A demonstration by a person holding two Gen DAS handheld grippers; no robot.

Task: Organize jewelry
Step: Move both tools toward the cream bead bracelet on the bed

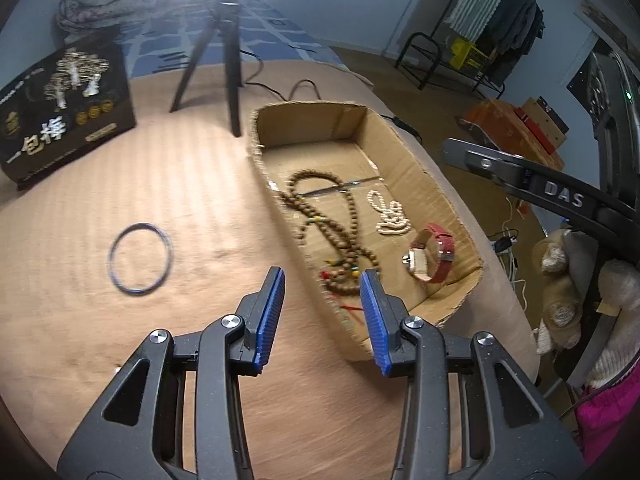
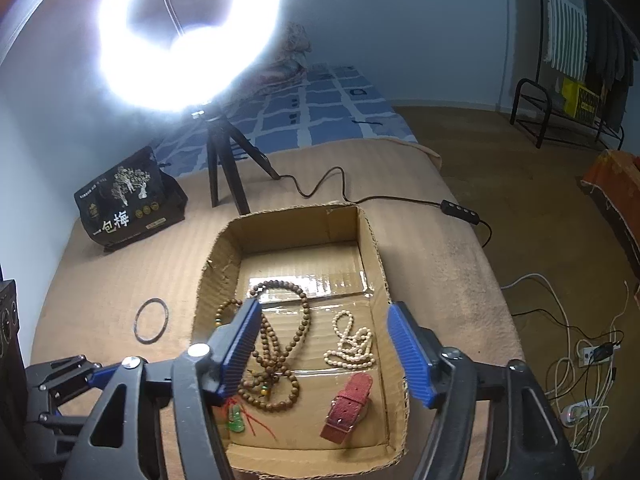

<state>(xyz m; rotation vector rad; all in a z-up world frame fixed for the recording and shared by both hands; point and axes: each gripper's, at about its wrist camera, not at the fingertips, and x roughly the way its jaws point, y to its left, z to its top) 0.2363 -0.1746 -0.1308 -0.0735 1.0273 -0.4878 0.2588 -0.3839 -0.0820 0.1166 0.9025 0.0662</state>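
An open cardboard box (image 1: 404, 152) (image 2: 224, 256) lies on the tan bed cover. In it are a brown bead necklace (image 1: 344, 220) (image 2: 280, 344), a white pearl strand (image 1: 390, 216) (image 2: 352, 344) and a red-strap watch (image 1: 434, 254) (image 2: 346, 408). A green pendant on red cord (image 2: 236, 420) lies at the box's near left. A dark bangle (image 1: 140, 258) (image 2: 151, 320) lies on the cover left of the box. My left gripper (image 1: 323, 280) is open and empty over the box's near left rim. My right gripper (image 2: 324, 314) is open and empty above the box.
A black printed box (image 1: 60, 108) (image 2: 128, 204) stands at the back left. A tripod (image 1: 224, 60) (image 2: 228, 168) with a bright ring light (image 2: 188, 32) stands behind the cardboard box, its cable (image 2: 400, 200) trailing right. The bed edge drops off to the right, with cables on the floor (image 2: 580, 352).
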